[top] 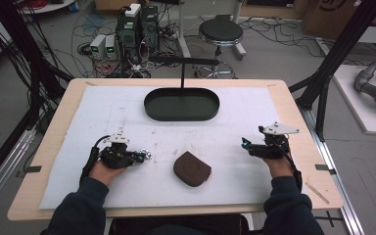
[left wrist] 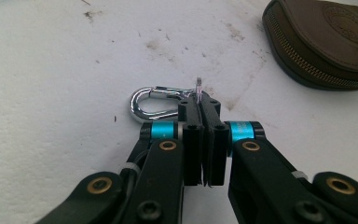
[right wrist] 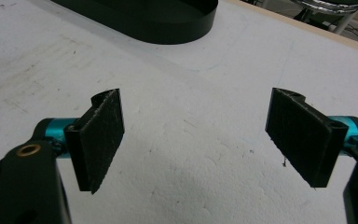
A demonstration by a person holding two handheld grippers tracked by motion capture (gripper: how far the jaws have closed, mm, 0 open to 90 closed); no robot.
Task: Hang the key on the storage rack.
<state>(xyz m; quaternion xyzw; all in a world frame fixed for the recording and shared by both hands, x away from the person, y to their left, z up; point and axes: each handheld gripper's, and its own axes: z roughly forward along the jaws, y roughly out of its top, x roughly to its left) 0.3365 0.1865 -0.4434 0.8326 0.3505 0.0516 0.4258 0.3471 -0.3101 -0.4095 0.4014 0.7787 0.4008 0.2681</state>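
A silver carabiner (left wrist: pixel 150 103) lies on the white mat, with a small ring (left wrist: pixel 198 86) at its end. My left gripper (left wrist: pixel 199 106) is shut on that end, its pads pressed together around it. In the high view the left gripper (top: pixel 143 156) rests low at the mat's left, the carabiner (top: pixel 147 155) at its tip. A brown zipped pouch (top: pixel 192 168) lies to its right, also seen as the pouch (left wrist: pixel 326 42) beyond the jaws. My right gripper (right wrist: pixel 196 135) stands open over bare mat, and is seen at the right (top: pixel 247 145).
A black oval tray (top: pixel 181 104) with an upright handle sits at the back middle of the white mat (top: pixel 127 112); its wall (right wrist: pixel 168 25) lies ahead of the right gripper. The wooden table edge (top: pixel 293 107) borders the mat. A stool and cables stand on the floor behind.
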